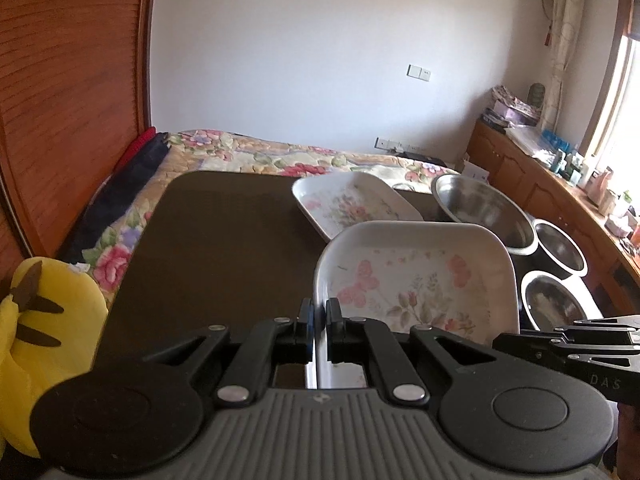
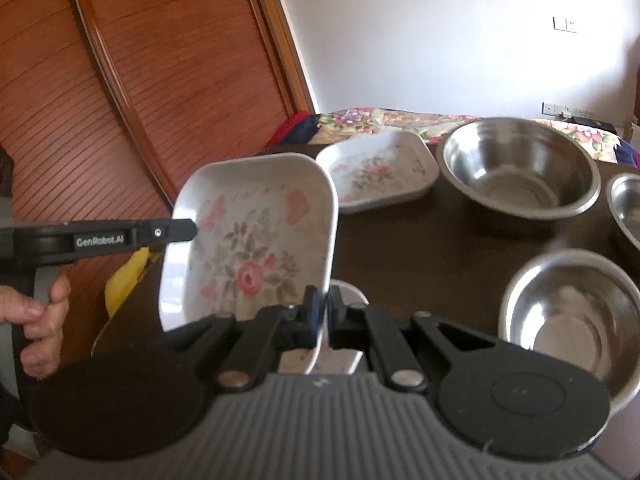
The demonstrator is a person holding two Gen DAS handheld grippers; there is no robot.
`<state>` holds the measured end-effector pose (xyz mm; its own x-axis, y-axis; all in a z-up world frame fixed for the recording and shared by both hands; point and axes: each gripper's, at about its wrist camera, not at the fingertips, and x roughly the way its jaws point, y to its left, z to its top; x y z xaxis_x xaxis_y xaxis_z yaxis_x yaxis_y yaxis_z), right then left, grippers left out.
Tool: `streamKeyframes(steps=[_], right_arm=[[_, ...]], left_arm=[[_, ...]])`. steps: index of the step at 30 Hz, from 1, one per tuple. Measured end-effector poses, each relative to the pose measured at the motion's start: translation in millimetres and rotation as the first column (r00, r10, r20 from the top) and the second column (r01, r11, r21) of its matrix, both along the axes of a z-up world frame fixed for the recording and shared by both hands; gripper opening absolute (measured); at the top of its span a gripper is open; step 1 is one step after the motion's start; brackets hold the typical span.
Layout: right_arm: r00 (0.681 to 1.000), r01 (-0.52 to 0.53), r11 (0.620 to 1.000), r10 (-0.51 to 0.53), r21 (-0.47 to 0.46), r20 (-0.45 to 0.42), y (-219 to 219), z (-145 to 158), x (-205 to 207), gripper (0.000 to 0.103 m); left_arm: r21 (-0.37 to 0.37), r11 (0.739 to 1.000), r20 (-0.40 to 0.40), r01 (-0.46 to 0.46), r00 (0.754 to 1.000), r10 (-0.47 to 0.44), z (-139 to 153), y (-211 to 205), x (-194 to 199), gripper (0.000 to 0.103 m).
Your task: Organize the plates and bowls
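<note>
In the left wrist view, the left gripper (image 1: pixel 319 312) has its jaws clamped on the left rim of a floral plate (image 1: pixel 416 280), which is held tilted above the dark bench (image 1: pixel 216 240). A second floral plate (image 1: pixel 352 202) lies flat on the bench beyond it. To the right stand a large steel bowl (image 1: pixel 484 210) and two smaller steel bowls (image 1: pixel 560 246), (image 1: pixel 556 300). The right gripper (image 1: pixel 560 340) enters from the right edge, just beside the held plate. A yellow plush toy (image 1: pixel 48 312) sits at the left.

In the right wrist view, the right gripper (image 2: pixel 323 310) has its jaws clamped on the floral plate's (image 2: pixel 252 236) right rim. The left gripper (image 2: pixel 188 230), held by a hand (image 2: pixel 40 312), grips the opposite rim. The second floral plate (image 2: pixel 376 172), large steel bowl (image 2: pixel 520 168) and a smaller steel bowl (image 2: pixel 568 308) rest on the bench (image 2: pixel 420 248).
</note>
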<state>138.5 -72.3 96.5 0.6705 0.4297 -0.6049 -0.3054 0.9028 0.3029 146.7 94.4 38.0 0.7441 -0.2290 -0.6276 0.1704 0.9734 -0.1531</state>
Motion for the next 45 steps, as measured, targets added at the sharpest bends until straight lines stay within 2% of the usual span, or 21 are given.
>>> streamKeyframes(steps=[18,31,35,37,43,45], right_arm=[[1.0,-0.014,0.999,0.013,-0.036,-0.026,-2,-20,-20,0.007],[0.999,-0.037,0.996,0.034,-0.083,-0.03,6,-22,-24,0.009],[0.999,-0.026,0.996,0.024,-0.088,-0.024,6,-17,-24,0.01],[1.0,-0.023,0.996,0.021,-0.085,-0.022,5,-15,-25,0.015],[0.999,-0.038,0.997,0.036,-0.071,-0.019,2,-12,-27,0.016],[0.999,-0.038,0.996,0.037,-0.076,-0.015,2,-11,-27,0.016]], left_arm=[[0.031,0.999,-0.055,0.027,0.998,-0.026,-22,-10,-1,0.021],[0.047,0.998,-0.082,0.034,0.996,-0.03,-29,-11,8,0.022],[0.044,0.998,-0.07,0.036,0.997,-0.033,-27,-11,7,0.022],[0.048,0.998,-0.063,0.034,0.998,-0.031,-25,-11,7,0.022],[0.044,0.999,-0.046,0.024,0.999,-0.022,-21,-7,6,0.022],[0.047,0.999,-0.038,0.022,0.999,-0.02,-20,-7,5,0.026]])
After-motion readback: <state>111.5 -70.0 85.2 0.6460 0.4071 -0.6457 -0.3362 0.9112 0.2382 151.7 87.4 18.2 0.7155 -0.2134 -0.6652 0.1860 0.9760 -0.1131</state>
